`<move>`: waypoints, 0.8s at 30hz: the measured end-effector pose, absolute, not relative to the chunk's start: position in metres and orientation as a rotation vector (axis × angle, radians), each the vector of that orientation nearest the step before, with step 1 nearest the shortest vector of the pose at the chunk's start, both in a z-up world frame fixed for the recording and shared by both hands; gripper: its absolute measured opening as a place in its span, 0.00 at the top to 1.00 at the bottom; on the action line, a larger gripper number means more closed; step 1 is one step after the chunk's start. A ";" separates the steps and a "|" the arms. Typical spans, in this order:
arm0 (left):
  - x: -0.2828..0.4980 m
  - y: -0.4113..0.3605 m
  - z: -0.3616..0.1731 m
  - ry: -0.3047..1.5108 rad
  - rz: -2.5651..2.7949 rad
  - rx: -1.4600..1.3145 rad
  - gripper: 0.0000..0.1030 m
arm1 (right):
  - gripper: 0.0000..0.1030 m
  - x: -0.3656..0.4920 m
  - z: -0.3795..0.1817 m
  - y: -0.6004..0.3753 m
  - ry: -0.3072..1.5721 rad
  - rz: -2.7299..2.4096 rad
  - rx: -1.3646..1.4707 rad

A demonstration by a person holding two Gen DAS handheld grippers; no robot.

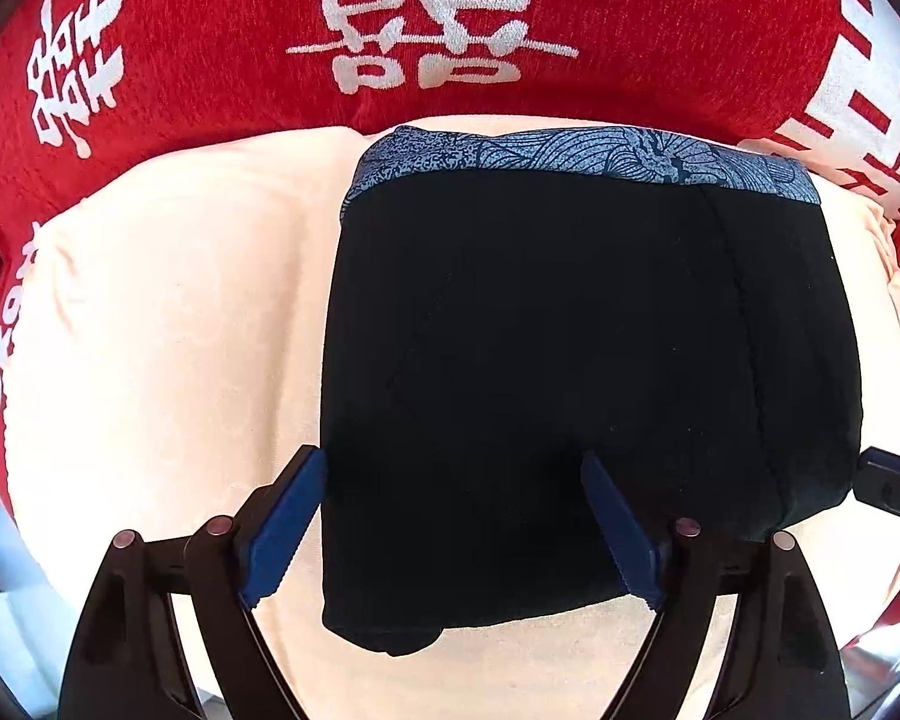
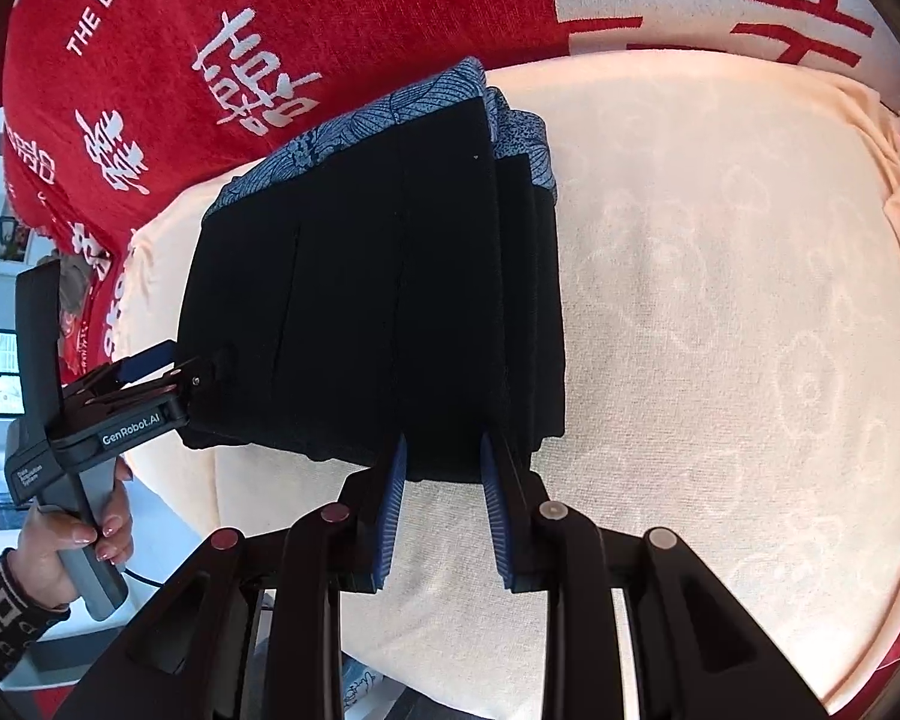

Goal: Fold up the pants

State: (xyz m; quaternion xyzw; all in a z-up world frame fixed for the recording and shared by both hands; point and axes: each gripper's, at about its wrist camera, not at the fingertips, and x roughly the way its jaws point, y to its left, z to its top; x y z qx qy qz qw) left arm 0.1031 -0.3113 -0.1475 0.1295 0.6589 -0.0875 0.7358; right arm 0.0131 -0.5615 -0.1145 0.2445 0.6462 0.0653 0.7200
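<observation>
The black pants (image 1: 570,360) lie folded into a thick square stack on a cream towel (image 1: 168,324), with their blue patterned waistband (image 1: 570,156) at the far edge. The stack also shows in the right wrist view (image 2: 378,300). My left gripper (image 1: 453,483) is open, its blue pads astride the stack's near left edge. My right gripper (image 2: 441,450) is open with its fingertips at the stack's near edge; I cannot tell whether the pads touch the cloth. The left gripper's body also shows in the right wrist view (image 2: 150,378), at the stack's left corner.
A red blanket with white characters (image 1: 210,42) lies beyond the towel and wraps around it. In the right wrist view the towel (image 2: 720,330) stretches wide to the right of the stack. A hand (image 2: 84,534) holds the left gripper's handle.
</observation>
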 end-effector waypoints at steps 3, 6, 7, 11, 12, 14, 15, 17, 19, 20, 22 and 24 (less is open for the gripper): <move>0.103 -0.312 -0.147 1.449 -0.185 0.287 0.15 | 0.72 0.011 -0.114 -0.568 1.423 0.154 0.568; 0.103 -0.314 -0.147 1.449 -0.178 0.290 0.15 | 0.68 0.011 -0.113 -0.573 1.417 0.161 0.585; 0.102 -0.314 -0.147 1.450 -0.176 0.290 0.15 | 0.66 0.011 -0.113 -0.575 1.414 0.162 0.588; 0.109 -0.313 -0.149 1.460 -0.168 0.284 0.15 | 0.59 0.014 -0.113 -0.582 1.407 0.158 0.590; 0.111 -0.313 -0.146 1.453 -0.162 0.290 0.15 | 0.59 0.014 -0.113 -0.584 1.405 0.159 0.592; 0.118 -0.313 -0.141 1.417 -0.150 0.306 0.15 | 0.59 0.017 -0.113 -0.587 1.398 0.152 0.588; 0.124 -0.312 -0.137 1.398 -0.143 0.307 0.15 | 0.59 0.019 -0.112 -0.590 1.393 0.149 0.585; 0.138 -0.308 -0.135 1.380 -0.128 0.295 0.15 | 0.59 0.023 -0.113 -0.593 1.386 0.141 0.585; 0.156 -0.300 -0.135 1.372 -0.095 0.274 0.15 | 0.59 0.034 -0.115 -0.599 1.377 0.133 0.601; 0.164 -0.297 -0.136 1.370 -0.082 0.262 0.15 | 0.59 0.040 -0.116 -0.602 1.368 0.131 0.612; 0.183 -0.288 -0.139 1.368 -0.052 0.219 0.15 | 0.59 0.056 -0.117 -0.607 1.346 0.128 0.627; 0.197 -0.284 -0.144 1.374 -0.037 0.186 0.15 | 0.59 0.078 -0.120 -0.613 1.315 0.125 0.649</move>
